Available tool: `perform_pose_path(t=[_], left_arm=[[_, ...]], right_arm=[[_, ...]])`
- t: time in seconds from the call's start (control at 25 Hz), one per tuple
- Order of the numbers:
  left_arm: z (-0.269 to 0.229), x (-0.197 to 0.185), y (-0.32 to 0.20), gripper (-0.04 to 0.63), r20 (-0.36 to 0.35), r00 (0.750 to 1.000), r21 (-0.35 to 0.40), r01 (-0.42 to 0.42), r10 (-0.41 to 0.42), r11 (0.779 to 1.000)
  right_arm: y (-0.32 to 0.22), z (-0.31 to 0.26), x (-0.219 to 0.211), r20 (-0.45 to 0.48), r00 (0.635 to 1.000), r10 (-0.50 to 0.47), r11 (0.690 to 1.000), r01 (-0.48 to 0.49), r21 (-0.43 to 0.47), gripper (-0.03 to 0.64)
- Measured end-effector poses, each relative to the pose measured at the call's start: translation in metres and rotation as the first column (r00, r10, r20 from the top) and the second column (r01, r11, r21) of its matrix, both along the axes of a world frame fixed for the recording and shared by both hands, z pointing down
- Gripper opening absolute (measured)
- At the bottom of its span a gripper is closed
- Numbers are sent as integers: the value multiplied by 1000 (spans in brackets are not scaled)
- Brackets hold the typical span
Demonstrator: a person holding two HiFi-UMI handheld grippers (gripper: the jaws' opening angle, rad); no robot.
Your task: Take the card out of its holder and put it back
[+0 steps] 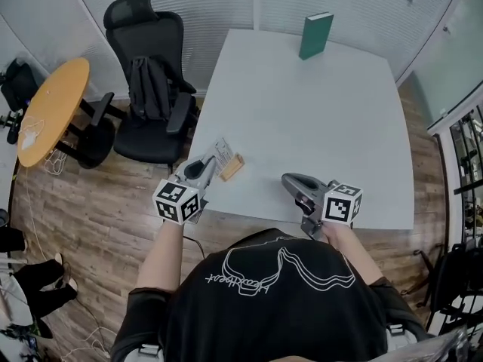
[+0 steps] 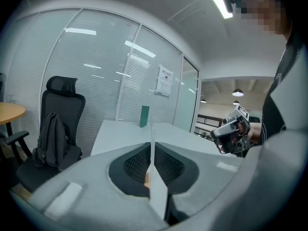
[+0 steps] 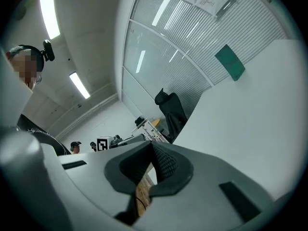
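Note:
My left gripper [image 1: 207, 164] is shut on a thin white card [image 1: 222, 151], near the white table's [image 1: 317, 119] front left corner. In the left gripper view the card [image 2: 152, 143] stands edge-on, clamped between the dark pads [image 2: 137, 163]. A small wooden holder [image 1: 232, 167] lies on the table just right of the card; I cannot tell whether they touch. My right gripper [image 1: 287, 178] hovers over the front edge, shut and empty, pointing left at the holder. In the right gripper view a strip of the holder [image 3: 142, 197] shows below my right gripper [image 3: 153, 149].
A green book [image 1: 315, 35] stands upright at the table's far edge. Left of the table are a black office chair [image 1: 151, 81] with a bag on it and a round wooden table [image 1: 49, 108]. Glass walls with blinds enclose the room.

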State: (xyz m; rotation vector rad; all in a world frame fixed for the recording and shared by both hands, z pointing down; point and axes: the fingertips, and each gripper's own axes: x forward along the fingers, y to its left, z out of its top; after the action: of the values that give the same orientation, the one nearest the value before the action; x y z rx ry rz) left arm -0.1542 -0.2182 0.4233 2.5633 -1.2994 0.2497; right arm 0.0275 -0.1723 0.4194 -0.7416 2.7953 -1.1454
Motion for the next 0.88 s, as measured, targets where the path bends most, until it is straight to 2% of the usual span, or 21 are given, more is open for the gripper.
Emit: perform_pose_path(t=[0.12, 0.2, 0.48, 0.68, 0.88], left_arm=[[-23, 13, 24, 26, -85, 996, -25, 24, -26, 999], [-38, 22, 39, 26, -118, 992, -29, 35, -38, 999], [-66, 54, 111, 26, -237, 969, -93, 50, -71, 994], [-72, 80, 161, 26, -262, 962, -101, 55, -80, 993], [-69, 107, 211, 26, -260, 963, -105, 44, -70, 994]], right_arm=[[8, -27, 13, 65, 998, 1, 999, -3, 35, 9], [12, -43, 15, 93, 996, -10, 997, 3, 73, 9], [57, -67, 6, 71, 994, -88, 980, 74, 184, 9], [100, -62, 7, -7, 990, -138, 964, 136, 230, 9], [147, -64, 15, 79, 980, -183, 964, 163, 211, 9]])
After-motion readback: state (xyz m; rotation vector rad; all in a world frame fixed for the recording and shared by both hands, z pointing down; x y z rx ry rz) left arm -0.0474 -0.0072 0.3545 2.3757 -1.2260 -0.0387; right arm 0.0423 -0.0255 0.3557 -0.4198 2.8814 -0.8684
